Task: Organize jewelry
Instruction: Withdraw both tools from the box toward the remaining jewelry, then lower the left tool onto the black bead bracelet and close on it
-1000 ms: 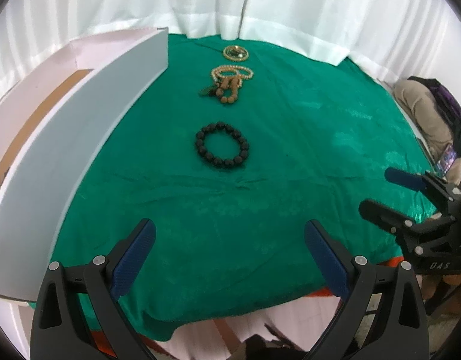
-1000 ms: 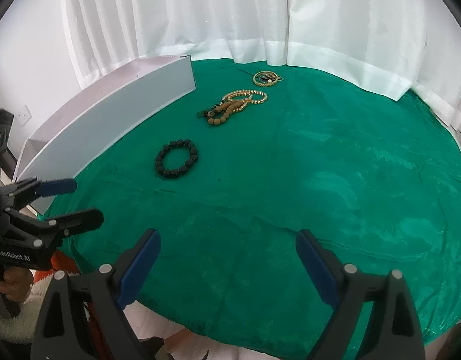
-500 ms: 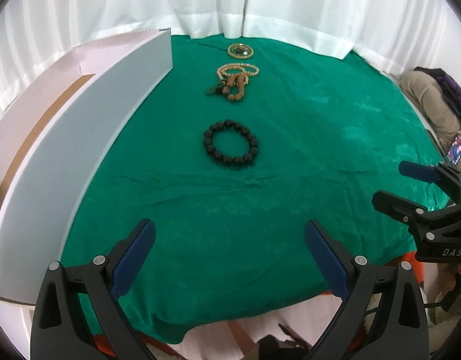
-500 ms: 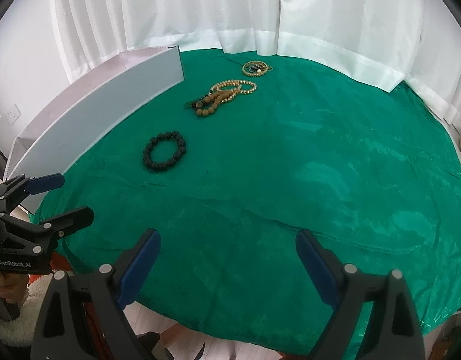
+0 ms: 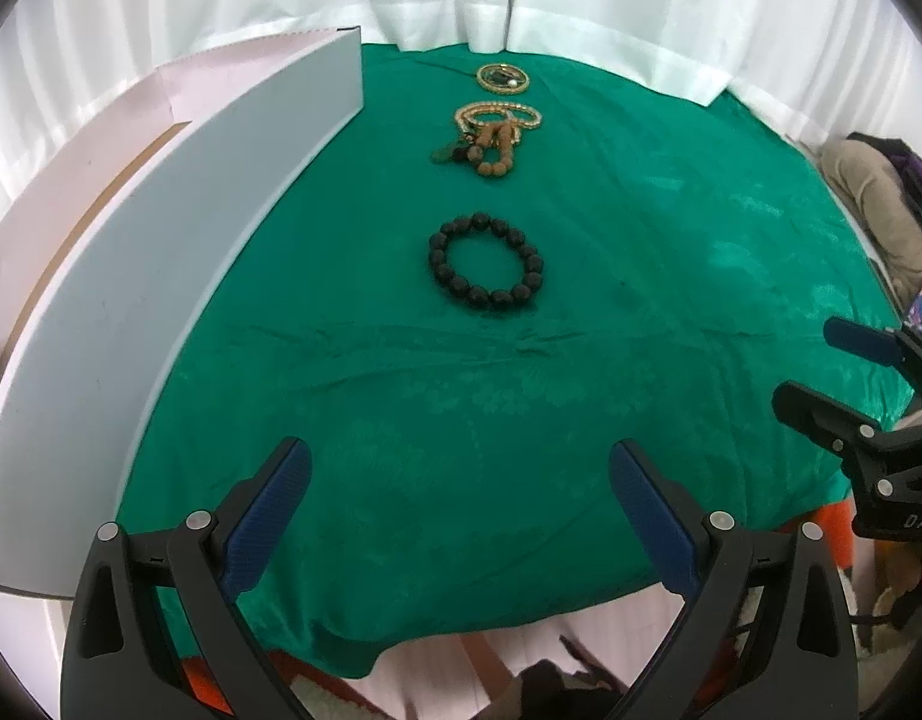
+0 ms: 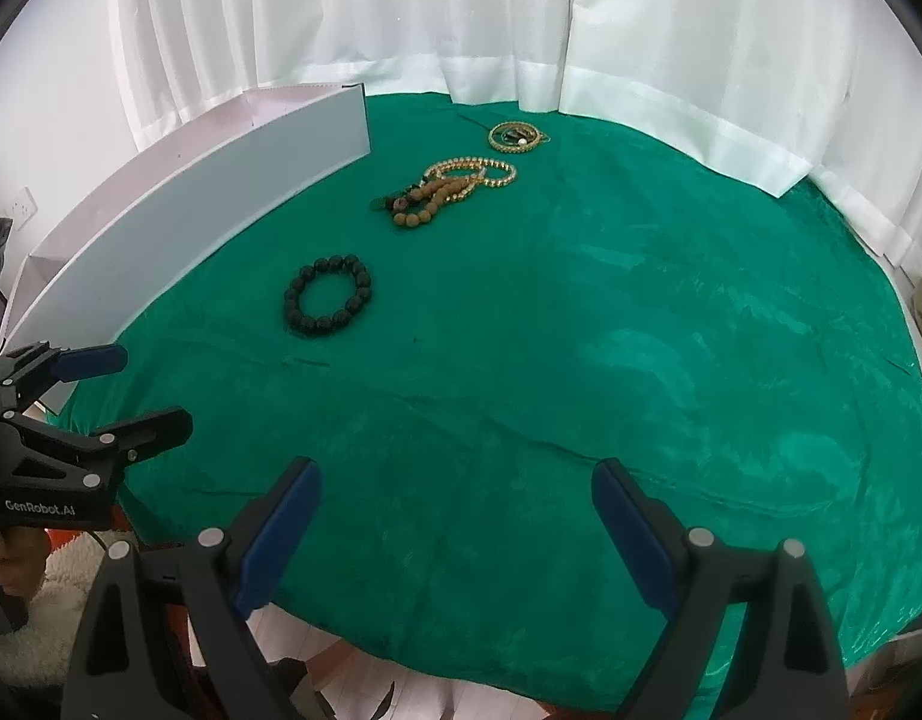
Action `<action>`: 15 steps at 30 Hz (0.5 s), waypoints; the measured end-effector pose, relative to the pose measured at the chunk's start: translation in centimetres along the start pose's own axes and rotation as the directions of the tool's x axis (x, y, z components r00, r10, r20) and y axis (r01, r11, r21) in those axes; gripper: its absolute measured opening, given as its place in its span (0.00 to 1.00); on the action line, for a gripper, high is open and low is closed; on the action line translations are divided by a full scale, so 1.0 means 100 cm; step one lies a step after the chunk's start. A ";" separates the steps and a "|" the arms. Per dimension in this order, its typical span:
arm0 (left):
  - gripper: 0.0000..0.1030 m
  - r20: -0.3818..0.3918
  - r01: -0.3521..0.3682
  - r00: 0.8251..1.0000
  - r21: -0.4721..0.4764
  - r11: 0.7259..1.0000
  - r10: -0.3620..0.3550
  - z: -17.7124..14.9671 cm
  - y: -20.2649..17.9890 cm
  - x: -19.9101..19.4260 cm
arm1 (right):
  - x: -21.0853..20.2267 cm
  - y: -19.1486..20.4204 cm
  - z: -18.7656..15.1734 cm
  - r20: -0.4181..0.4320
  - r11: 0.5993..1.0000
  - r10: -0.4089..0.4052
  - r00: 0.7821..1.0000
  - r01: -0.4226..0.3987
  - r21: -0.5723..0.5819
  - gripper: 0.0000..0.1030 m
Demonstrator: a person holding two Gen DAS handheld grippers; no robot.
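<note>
1. The task looks barely begun: the left gripper [image 5: 461,480] and right gripper [image 6: 458,495] both hang released and empty at the bottom of frame.
2. The black bead bracelet [image 5: 486,269] lies centre frame; the brown bead strand [image 5: 489,144] and gold bead bracelets [image 5: 498,114] touch above it; a gold ring-shaped piece [image 5: 502,78] sits at top.
3. The white box [image 5: 179,252] stands along the left.
4. A green cloth [image 5: 640,312] covers the surface; white curtains [image 6: 401,18] fill the top.

White curtains [image 6: 461,18] hang behind the green cloth [image 5: 640,276]; a wall socket [image 6: 24,204] sits left.
</note>
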State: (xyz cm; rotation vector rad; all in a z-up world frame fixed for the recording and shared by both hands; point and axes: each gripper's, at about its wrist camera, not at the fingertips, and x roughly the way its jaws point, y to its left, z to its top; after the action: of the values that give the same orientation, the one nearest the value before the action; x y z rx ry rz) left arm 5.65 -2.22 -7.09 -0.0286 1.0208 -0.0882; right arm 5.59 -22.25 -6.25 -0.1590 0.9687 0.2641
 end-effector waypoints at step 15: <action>0.96 0.001 0.017 1.000 -0.053 0.998 -0.017 0.042 0.039 0.010 | -0.001 -0.035 -0.006 -0.007 0.993 -0.020 1.000 0.020 0.112 0.90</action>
State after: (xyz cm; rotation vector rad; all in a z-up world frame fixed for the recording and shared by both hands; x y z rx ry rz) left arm 9.99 1.54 -6.04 -0.0855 1.0224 -0.0762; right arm 6.13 -25.72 -6.46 -0.0664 0.9843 0.1900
